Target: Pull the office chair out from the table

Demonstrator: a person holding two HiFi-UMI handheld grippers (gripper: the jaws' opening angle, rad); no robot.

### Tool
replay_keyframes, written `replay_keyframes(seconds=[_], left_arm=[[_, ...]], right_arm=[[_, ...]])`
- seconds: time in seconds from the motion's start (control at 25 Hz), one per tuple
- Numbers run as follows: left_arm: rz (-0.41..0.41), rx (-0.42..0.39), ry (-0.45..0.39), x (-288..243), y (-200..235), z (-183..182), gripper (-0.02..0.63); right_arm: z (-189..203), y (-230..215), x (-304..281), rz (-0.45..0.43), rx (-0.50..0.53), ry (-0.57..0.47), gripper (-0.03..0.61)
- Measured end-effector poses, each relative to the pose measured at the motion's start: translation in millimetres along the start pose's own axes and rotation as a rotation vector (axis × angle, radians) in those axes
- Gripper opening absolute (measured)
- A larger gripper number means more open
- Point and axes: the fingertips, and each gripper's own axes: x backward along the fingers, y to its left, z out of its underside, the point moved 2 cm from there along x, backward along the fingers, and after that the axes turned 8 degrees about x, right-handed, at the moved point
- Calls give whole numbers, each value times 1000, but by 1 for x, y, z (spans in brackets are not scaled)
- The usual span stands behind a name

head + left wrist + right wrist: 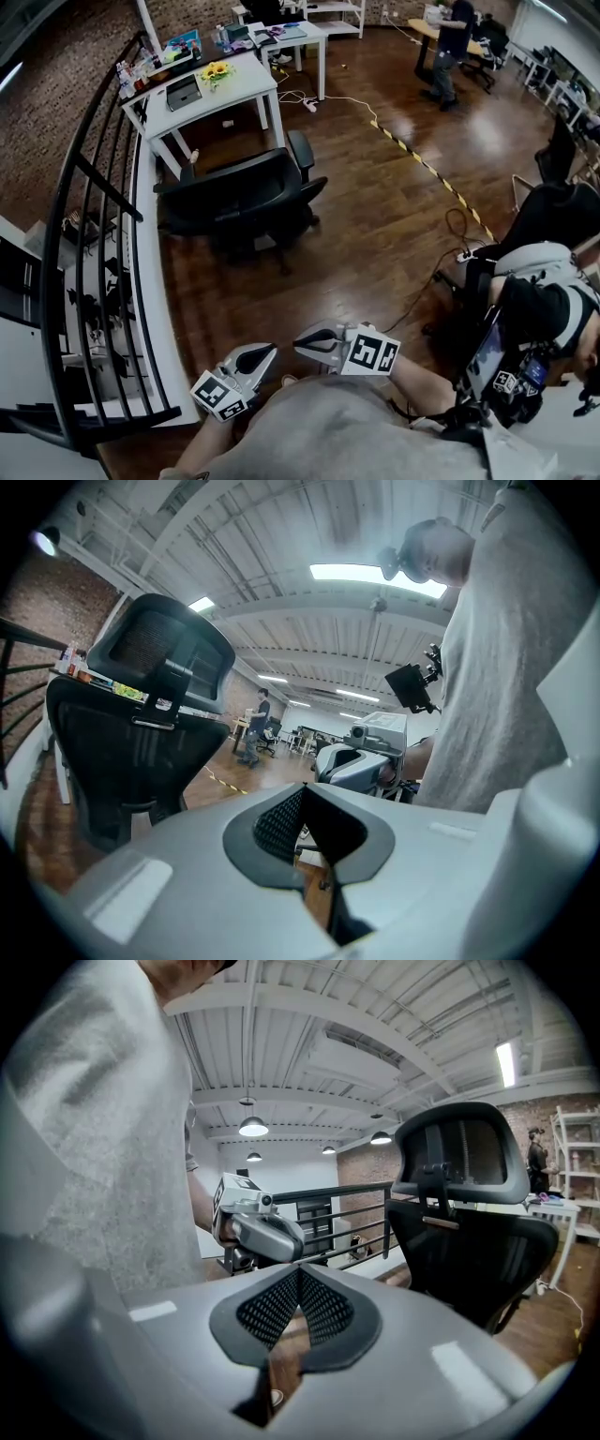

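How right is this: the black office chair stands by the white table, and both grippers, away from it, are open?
Not quite: the left gripper and the right gripper are shut, not open, as each gripper view shows. The office chair does stand by the white table, away from both.

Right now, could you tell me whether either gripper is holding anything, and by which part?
Nothing is held: the left gripper and the right gripper are both shut and empty, apart from the office chair.
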Motion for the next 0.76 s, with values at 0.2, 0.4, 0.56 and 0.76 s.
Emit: replay_keyframes(seconds=[0.2,0.4,0.56,0.76], left_arm=[[-10,3,1,0,2,-2,3],[-25,-3,6,-5,4,-5,3],[-44,-8,1,-11,3,-7,3],[-62,-6,-8,-20,1,-9,3]], right_arm=[[-1,-5,2,-5,5,-1,5],[-1,-15,9,-12,17,-7,5],[0,-21,16,-22,32,-12,5],[1,-29,26,-33,44,-18,5]])
